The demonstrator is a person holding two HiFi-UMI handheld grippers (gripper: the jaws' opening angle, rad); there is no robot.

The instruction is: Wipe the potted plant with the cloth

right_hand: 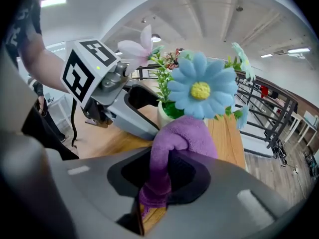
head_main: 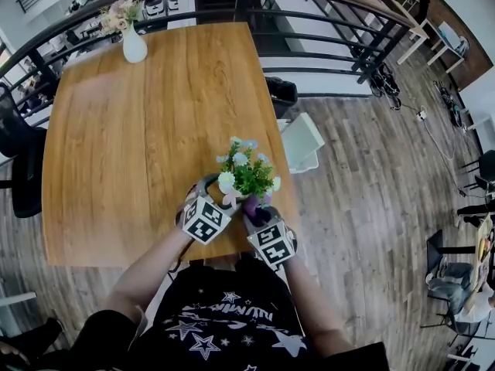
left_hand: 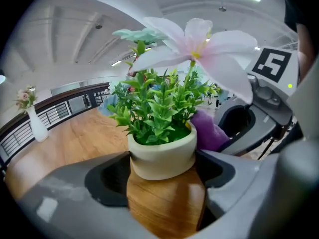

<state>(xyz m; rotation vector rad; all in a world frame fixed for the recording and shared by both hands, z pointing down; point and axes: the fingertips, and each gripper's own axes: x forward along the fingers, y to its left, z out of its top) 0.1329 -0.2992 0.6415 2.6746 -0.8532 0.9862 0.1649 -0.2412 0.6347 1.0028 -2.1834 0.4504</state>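
The potted plant (head_main: pixel 246 175) stands near the front right corner of the wooden table (head_main: pixel 131 130). It has green leaves, white, pink and blue flowers, and a cream pot (left_hand: pixel 162 156). My left gripper (head_main: pixel 220 194) holds the pot from the left, with a jaw touching each side of it (left_hand: pixel 162 166). My right gripper (head_main: pixel 255 209) is shut on a purple cloth (right_hand: pixel 182 138). The bunched cloth (left_hand: pixel 209 133) rests against the pot's right side, under a blue flower (right_hand: pixel 201 91). The left gripper's marker cube (right_hand: pixel 87 68) shows in the right gripper view.
A white vase of pale flowers (head_main: pixel 134 45) stands at the table's far left end. A black railing (head_main: pixel 325 29) runs behind the table. A white seat (head_main: pixel 302 141) sits off the right edge and a black chair (head_main: pixel 19 153) off the left. The table's front edge is just below the grippers.
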